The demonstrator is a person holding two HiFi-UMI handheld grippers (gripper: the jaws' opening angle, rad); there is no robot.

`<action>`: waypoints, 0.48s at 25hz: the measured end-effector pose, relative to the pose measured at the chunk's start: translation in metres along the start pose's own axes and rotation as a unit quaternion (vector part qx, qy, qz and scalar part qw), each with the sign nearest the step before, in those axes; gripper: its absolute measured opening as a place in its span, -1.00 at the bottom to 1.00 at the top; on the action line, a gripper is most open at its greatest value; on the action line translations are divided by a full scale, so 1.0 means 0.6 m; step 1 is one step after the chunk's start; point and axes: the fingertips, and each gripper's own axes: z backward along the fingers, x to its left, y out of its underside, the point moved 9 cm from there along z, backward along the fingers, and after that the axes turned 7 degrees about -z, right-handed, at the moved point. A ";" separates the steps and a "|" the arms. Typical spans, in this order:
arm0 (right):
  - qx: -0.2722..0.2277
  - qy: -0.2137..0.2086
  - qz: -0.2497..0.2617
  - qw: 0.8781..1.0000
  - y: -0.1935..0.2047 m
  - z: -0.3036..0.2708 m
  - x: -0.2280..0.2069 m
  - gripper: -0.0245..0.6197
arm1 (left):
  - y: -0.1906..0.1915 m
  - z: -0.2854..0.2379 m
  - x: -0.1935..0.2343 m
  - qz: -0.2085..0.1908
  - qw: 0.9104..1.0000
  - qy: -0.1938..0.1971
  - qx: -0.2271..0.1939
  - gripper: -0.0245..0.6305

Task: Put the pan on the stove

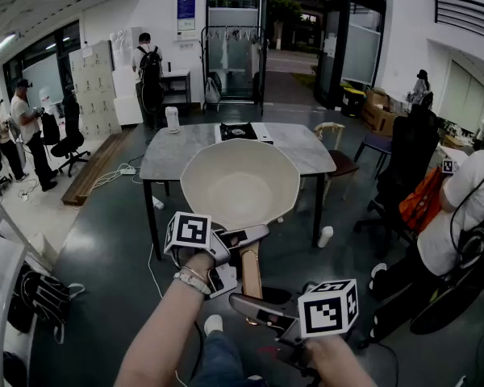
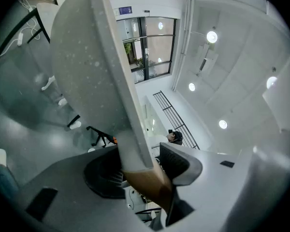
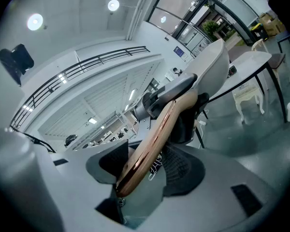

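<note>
Two tongs: both clamped on the wooden handle (image 1: 252, 271) of the pan (image 1: 240, 185).
Left tongs (image 1: 242, 238): gripping the handle just beside the bowl, at the bowl's 6 o'clock.
Right tongs (image 1: 255, 306): gripping the handle's free end, at 6 o'clock from the left tongs.
Pan: held in the air, not resting on the bench (image 1: 306, 156).
Stove (image 1: 238, 131): black, on the bench, at 12 o'clock from the pan, apart from it.
</note>
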 end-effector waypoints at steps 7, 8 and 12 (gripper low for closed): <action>0.002 0.007 0.000 1.000 0.001 -0.003 -0.002 -0.21 | 0.001 -0.001 0.004 0.004 1.000 -0.003 0.006 -0.23; 0.000 0.007 -0.001 1.000 0.000 -0.005 -0.003 -0.21 | 0.000 -0.001 0.006 0.006 1.000 -0.001 0.006 -0.23; -0.003 0.008 -0.008 1.000 -0.008 -0.010 -0.014 -0.21 | -0.008 -0.007 0.021 0.015 1.000 0.007 0.005 -0.23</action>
